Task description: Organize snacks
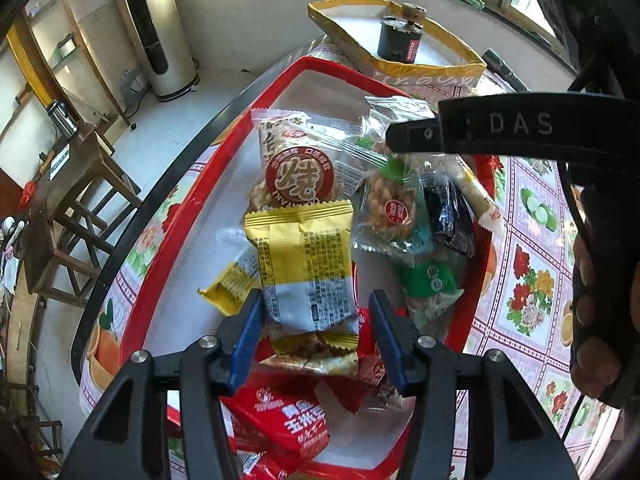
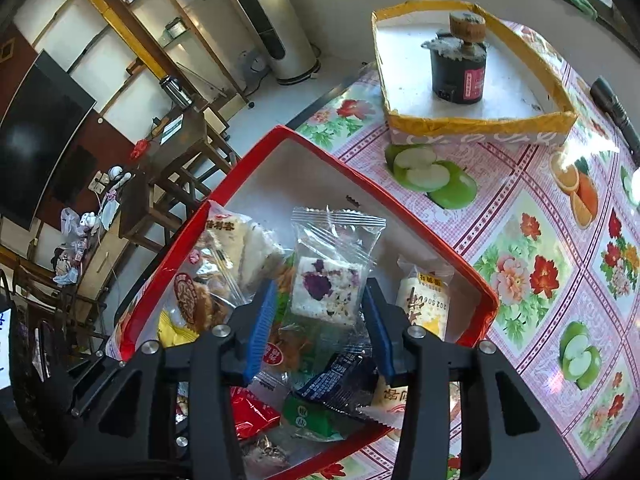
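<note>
A red-rimmed tray (image 1: 308, 65) (image 2: 482, 320) on the flowered table holds several wrapped snacks. My left gripper (image 1: 316, 300) hangs over its near end, open. A yellow and white packet (image 1: 308, 264) lies between its blue pads, with a gap on the right side. My right gripper (image 2: 320, 286) is open over the tray's far corner. A clear packet with a white and purple cake (image 2: 326, 284) lies between its pads, loose on the pile. In the left wrist view the right gripper's black finger (image 1: 412, 136) reaches in over the clear packets.
A yellow-edged box (image 2: 480, 122) with a black jar (image 2: 460, 76) stands behind the tray. A black torch-like thing (image 2: 612, 108) lies at the far right. The table's dark edge (image 1: 132, 216) runs along the left, with wooden chairs below. A hand (image 1: 592, 280) holds the right gripper.
</note>
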`<state>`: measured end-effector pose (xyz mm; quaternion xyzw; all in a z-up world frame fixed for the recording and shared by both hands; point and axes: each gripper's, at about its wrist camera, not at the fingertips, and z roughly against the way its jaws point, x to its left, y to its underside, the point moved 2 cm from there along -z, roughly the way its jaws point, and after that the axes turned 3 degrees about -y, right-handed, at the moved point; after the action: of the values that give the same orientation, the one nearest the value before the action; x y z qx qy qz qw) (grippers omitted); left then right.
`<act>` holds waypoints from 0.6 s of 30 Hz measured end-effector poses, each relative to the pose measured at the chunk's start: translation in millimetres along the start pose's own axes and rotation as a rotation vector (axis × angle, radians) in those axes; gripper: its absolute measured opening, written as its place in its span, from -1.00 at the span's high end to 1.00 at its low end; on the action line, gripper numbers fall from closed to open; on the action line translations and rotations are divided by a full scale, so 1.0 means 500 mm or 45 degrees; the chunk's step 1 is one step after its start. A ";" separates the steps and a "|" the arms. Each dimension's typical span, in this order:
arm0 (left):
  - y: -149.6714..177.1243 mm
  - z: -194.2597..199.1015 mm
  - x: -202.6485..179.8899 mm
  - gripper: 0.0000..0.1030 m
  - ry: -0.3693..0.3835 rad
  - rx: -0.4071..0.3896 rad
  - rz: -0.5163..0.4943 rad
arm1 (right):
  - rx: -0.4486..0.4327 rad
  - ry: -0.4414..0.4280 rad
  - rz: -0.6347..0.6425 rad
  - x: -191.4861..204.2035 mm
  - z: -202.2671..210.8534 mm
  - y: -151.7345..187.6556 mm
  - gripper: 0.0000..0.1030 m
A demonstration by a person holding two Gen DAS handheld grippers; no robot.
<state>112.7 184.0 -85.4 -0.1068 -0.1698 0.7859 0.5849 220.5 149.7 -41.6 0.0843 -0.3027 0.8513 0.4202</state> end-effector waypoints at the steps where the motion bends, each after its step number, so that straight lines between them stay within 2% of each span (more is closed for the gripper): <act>1: 0.002 0.003 0.000 -0.03 -0.002 -0.002 0.003 | -0.015 0.008 0.015 0.004 0.004 0.000 0.11; 5: 0.011 0.013 0.003 -0.07 -0.002 -0.006 0.014 | -0.020 0.005 0.065 0.019 0.007 0.004 0.11; 14: 0.043 0.032 0.007 -0.14 -0.013 0.002 0.015 | 0.069 -0.006 0.186 0.081 -0.013 0.045 0.11; 18: 0.053 0.047 0.012 -0.14 -0.045 -0.016 0.012 | 0.073 -0.009 0.181 0.081 0.000 0.051 -0.03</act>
<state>78.8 179.4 -74.0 -0.0973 -0.1844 0.7894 0.5774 175.5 164.7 -36.6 0.0775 -0.2849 0.8870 0.3550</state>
